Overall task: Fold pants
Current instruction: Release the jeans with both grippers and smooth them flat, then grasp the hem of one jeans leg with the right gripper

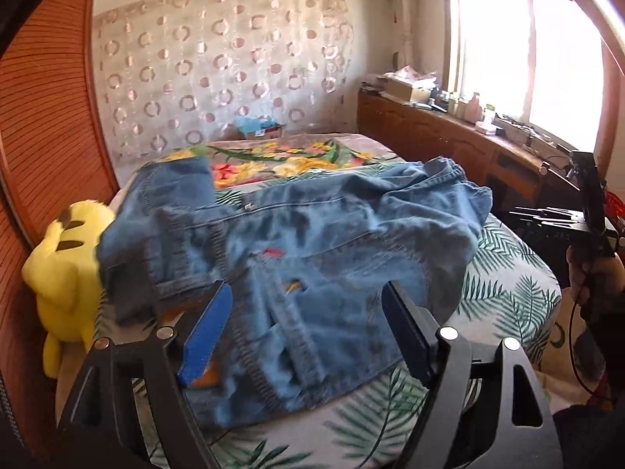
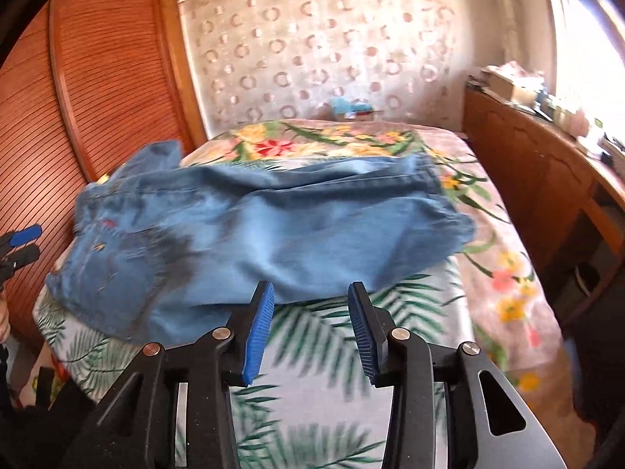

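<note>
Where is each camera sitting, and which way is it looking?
Left wrist view: sits on the left gripper, looking forward and down over the jeans on the bed; its open fingers and the person's other hand show.
Right wrist view: sits on the right gripper, looking forward and down across the jeans; its open fingers show.
Both share the jeans, bed and patterned curtain.

Blue denim pants [image 1: 297, 242] on a green-leaf-print sheet [image 1: 504, 293], beside a yellow plush [image 1: 66, 269]; floral blanket [image 2: 508, 273] beyond.
</note>
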Tool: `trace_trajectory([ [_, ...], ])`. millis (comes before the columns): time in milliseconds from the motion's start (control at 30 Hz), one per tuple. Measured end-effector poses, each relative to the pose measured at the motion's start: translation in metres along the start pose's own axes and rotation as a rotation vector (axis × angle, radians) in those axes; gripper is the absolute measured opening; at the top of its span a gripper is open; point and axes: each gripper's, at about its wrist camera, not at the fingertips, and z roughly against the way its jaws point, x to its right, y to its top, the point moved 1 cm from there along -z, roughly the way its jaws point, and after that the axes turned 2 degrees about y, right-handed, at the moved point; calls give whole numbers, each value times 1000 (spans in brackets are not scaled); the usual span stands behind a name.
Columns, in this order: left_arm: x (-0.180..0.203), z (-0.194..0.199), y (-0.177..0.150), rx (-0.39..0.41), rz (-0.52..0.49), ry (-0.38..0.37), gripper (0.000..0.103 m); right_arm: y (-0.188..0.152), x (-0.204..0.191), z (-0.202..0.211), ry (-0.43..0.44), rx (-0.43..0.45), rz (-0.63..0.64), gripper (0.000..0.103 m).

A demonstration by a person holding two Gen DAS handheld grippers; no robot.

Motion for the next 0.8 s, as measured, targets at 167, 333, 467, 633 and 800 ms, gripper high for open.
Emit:
trace_trajectory([
  [167,19,-22,7,19,-17,-20,80,4,30,-5,-71,6,-56,41],
  [333,32,-39,10,8,-25,-53,80,12,60,-25,-119,-9,-120,41],
  [467,39,-48,13,0,-23,-84,80,22,82,-47,-147,-39,-156,41],
  [633,45,-56,16,-10,-33,-89,80,39,94,-73,-139,-81,-206,41],
  [800,41,-57,12,-20,-27,-83,80,51,98,-89,-123,-124,-263,41],
])
